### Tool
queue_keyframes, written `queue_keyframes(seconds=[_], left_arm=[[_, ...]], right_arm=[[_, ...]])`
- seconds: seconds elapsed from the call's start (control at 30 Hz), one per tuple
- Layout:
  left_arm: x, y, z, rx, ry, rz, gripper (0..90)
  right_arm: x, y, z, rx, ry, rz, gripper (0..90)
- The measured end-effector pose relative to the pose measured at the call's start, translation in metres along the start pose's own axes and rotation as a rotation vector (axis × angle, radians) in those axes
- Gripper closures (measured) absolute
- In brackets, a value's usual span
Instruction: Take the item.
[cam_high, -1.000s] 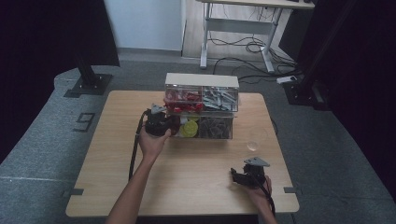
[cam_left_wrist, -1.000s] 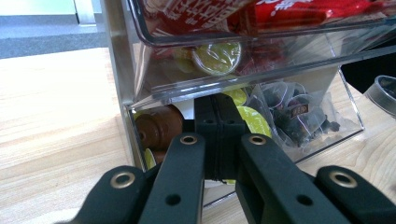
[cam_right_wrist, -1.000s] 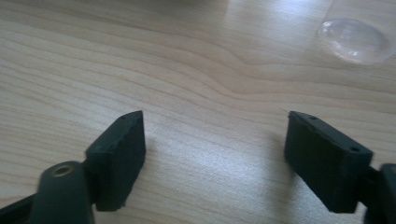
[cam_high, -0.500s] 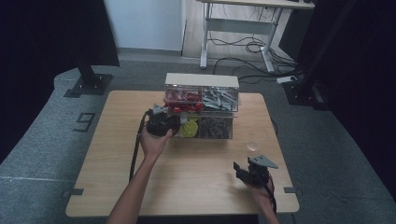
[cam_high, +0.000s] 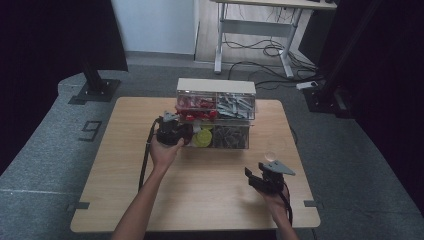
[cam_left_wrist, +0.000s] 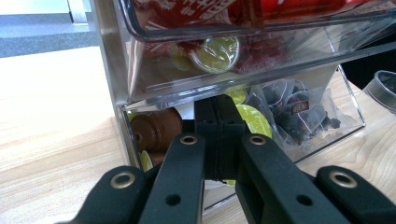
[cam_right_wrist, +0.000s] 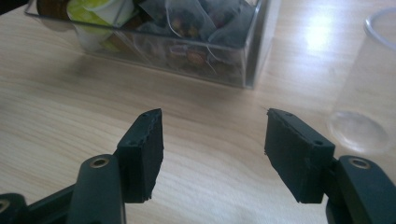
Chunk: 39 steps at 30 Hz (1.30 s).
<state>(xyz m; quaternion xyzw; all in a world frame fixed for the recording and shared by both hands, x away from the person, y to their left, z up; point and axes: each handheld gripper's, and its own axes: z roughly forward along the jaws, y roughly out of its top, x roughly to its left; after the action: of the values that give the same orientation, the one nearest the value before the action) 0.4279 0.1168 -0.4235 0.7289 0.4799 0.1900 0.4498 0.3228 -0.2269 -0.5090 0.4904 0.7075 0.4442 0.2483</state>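
One worktop is recorded. One clear drawer cabinet is counted at 12 o'clock on it, with four compartments: two above, two below. One clear plastic cup is counted at 4 o'clock from the cabinet. Two tongs are listed: the left tongs at the cabinet's 9 o'clock side and the right tongs at 5 o'clock. Two hands are counted. Capsules and sachets inside the drawers cannot be counted exactly.
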Motion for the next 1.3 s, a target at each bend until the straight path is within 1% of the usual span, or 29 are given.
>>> queue_keyframes(seconds=[0.07, 0.17, 0.33, 0.4, 0.5, 0.67, 0.8, 0.9, 1.17, 1.3], left_arm=[[0.0, 0.001, -0.001, 0.005, 0.001, 0.004, 90.0], [-0.001, 0.002, -0.001, 0.008, 0.001, 0.008, 90.0], [-0.003, 0.003, -0.001, 0.014, -0.004, 0.016, 90.0], [-0.003, 0.004, -0.001, 0.012, -0.006, 0.012, 90.0], [-0.002, 0.003, 0.001, 0.012, -0.014, 0.005, 90.0], [-0.004, 0.004, 0.002, 0.014, -0.013, 0.008, 90.0], [-0.005, 0.004, 0.003, 0.015, -0.013, 0.009, 90.0], [-0.005, 0.004, 0.003, 0.015, -0.015, 0.006, 90.0], [-0.005, 0.003, 0.004, 0.015, -0.018, 0.004, 90.0], [-0.005, 0.003, 0.004, 0.015, -0.019, 0.001, 90.0]], right_arm=[[0.001, 0.004, 0.001, -0.006, 0.007, -0.005, 38.1], [0.003, 0.011, 0.003, -0.009, 0.023, 0.005, 38.9], [0.004, 0.019, 0.006, -0.011, 0.031, 0.002, 39.2], [0.004, 0.021, 0.007, -0.011, 0.036, 0.003, 39.4], [0.003, 0.024, 0.01, -0.015, 0.043, 0.007, 40.1], [0.004, 0.029, 0.015, -0.013, 0.055, 0.011, 41.6], [0.005, 0.032, 0.02, -0.008, 0.054, 0.006, 42.9], [0.005, 0.034, 0.022, -0.01, 0.068, 0.014, 44.2], [0.01, 0.039, 0.03, 0.006, 0.1, -0.01, 47.3], [0.012, 0.043, 0.034, 0.003, 0.108, -0.012, 48.4]])
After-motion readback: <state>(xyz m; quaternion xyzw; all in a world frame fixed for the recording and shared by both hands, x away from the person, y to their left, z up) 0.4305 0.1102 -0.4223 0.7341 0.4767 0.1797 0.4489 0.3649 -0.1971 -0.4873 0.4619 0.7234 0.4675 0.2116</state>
